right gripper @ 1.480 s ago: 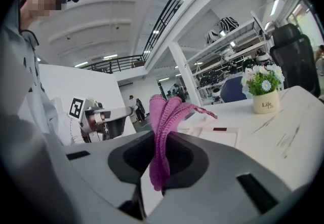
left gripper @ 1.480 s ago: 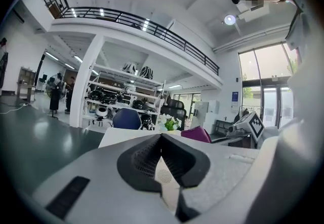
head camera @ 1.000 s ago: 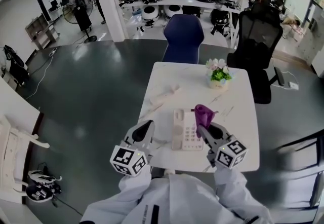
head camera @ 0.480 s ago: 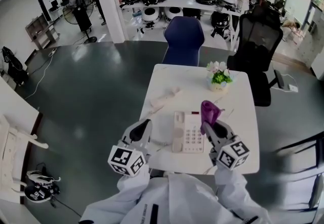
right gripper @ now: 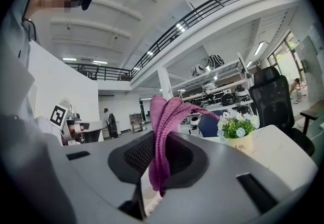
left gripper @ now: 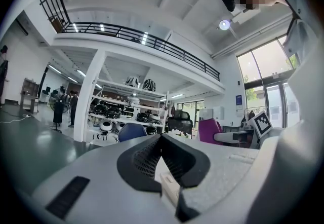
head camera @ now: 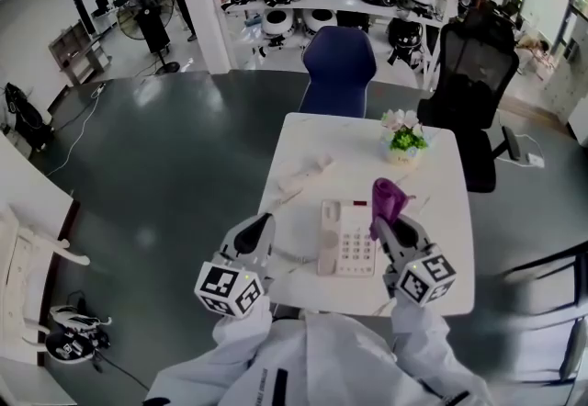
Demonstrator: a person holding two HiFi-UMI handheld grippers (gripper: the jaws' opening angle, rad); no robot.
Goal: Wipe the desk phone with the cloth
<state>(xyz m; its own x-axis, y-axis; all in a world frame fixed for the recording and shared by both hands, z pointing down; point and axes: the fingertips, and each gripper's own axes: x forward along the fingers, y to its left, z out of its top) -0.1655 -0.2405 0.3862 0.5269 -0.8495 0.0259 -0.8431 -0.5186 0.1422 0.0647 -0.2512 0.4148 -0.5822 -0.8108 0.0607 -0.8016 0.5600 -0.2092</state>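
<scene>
The white desk phone [head camera: 346, 244] lies on the white table [head camera: 432, 239] near its front edge, its handset along the left side. My right gripper [head camera: 390, 222] hovers over the phone's right edge, shut on a purple knitted cloth [head camera: 386, 198] that sticks up from the jaws. In the right gripper view the cloth [right gripper: 165, 116] hangs pinched between the pads of that gripper [right gripper: 160, 143]. My left gripper [head camera: 258, 231] stays at the table's front left corner, left of the phone. Its jaws are shut with nothing between them [left gripper: 162, 140].
A small pot of flowers [head camera: 403, 137] stands at the table's far right. A white elongated object [head camera: 307, 174] lies at the far left of the table. A blue chair [head camera: 339, 72] and a black office chair [head camera: 478, 73] stand behind the table. Grey floor lies to the left.
The right gripper with the cloth has drifted slightly right over the phone's right side. The left gripper has barely moved.
</scene>
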